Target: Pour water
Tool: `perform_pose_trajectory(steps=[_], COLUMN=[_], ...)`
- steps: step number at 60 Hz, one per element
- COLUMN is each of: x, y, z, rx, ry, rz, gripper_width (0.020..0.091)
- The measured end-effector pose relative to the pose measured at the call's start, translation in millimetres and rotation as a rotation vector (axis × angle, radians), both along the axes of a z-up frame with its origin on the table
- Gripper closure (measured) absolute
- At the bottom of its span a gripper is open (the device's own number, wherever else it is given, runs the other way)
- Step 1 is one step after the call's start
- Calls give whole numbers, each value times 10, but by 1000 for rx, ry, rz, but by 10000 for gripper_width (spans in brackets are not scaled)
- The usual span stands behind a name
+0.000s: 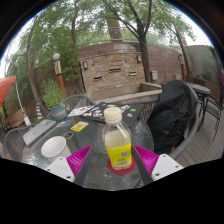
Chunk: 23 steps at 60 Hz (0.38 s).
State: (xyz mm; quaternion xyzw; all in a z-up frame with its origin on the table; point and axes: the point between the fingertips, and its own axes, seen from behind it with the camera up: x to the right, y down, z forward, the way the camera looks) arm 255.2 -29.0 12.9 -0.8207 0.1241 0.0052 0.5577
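A clear bottle with a white cap and a yellow label stands upright on the round glass table; something red shows at its base. It stands between the two fingers of my gripper, which is open, with a gap between the bottle and each pink pad. A white cup sits on the table to the left, just beyond the left finger.
Small items lie farther back on the table, among them a yellow one. A black bag rests on a chair at the right. Beyond the table are a stone wall and trees.
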Motion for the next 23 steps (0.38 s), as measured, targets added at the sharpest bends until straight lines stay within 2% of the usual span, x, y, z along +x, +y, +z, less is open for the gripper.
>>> perform_pose_trajectory(steps=[8, 23], x=[-265, -1379], y=[-572, -1610], z=[154, 689], rx=[-63, -141], ry=[13, -31], rz=[-46, -67], gripper_width=[265, 270])
